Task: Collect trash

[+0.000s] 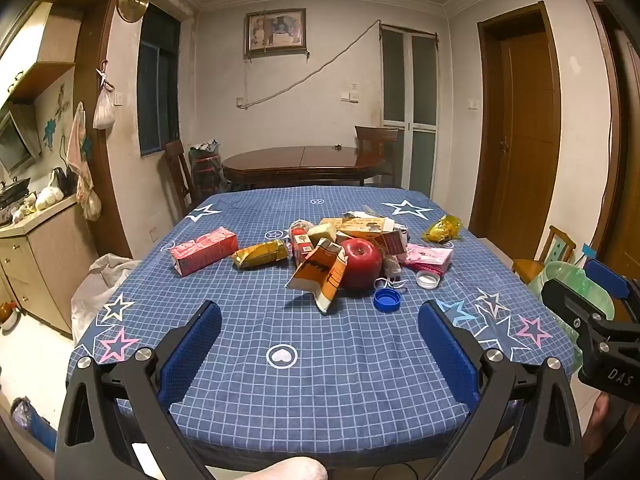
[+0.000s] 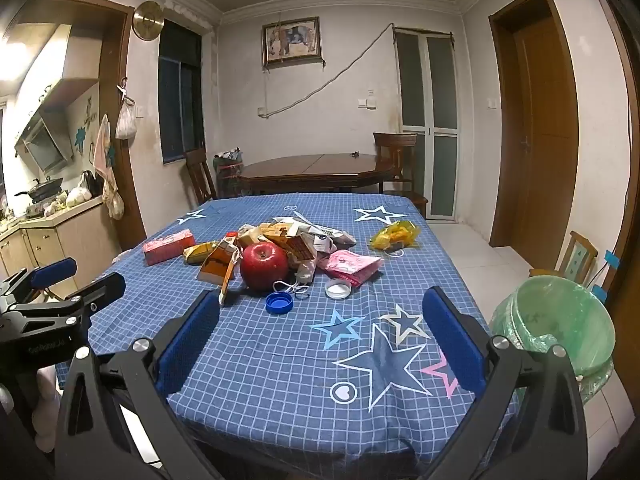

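A: where's the trash sitting rn?

B: it's piling up mid-table on the blue checked tablecloth (image 1: 320, 380) w/ a red apple (image 1: 360, 264), blue bottle cap (image 1: 387, 300) and white cap (image 1: 428, 279) just in front. Green-lined bin (image 2: 560, 332) is standing beside the table's right edge.

A: grippers?

B: left gripper (image 1: 320, 344) and right gripper (image 2: 322, 340) are both hovering spread wide, pinching nothing.

tablecloth (image 1: 320, 360) blue white-checked, stars | apple (image 1: 361, 264) red | bin liner (image 2: 560, 332) green
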The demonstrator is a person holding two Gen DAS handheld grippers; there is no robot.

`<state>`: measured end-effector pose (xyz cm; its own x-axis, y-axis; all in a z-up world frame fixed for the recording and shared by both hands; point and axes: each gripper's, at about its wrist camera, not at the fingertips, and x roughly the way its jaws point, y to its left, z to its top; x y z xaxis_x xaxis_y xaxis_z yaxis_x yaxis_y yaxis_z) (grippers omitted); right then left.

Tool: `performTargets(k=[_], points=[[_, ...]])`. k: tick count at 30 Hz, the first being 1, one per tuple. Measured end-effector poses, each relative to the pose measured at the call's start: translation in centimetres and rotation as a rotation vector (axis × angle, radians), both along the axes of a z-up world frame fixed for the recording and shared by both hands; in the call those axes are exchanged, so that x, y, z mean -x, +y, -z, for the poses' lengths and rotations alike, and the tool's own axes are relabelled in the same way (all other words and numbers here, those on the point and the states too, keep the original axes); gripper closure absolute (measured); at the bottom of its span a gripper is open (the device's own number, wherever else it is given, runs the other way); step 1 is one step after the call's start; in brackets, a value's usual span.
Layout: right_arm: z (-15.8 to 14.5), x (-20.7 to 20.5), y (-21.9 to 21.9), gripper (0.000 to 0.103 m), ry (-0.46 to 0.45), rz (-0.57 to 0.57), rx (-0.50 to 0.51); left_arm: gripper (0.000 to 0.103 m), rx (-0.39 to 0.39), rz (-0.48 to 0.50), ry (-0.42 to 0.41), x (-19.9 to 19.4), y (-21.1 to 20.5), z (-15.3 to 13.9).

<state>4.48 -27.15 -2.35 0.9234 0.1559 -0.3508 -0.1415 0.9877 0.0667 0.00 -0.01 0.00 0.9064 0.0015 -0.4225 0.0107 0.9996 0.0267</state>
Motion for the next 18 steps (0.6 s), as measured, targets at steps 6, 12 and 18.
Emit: performTargets(k=[6, 12, 18], points=[[0.11, -0.06, -0.06, 0.005, 0.002, 0.003, 0.000, 0.005, 0.004, 0.000, 0.004, -0.01, 0.02, 0.01], [-0.42, 0.28, -0.65, 0.005, -0.004, 0.006, -0.004, 0.005, -0.001, 0.004, 0.010, 0.09, -0.14, 0.06], [0.37, -0.02, 0.09, 0.005, 0.006, 0.003, 0.003, 0.005, 0.015, 0.008, 0.016, -0.29, 0.11, 0.92]])
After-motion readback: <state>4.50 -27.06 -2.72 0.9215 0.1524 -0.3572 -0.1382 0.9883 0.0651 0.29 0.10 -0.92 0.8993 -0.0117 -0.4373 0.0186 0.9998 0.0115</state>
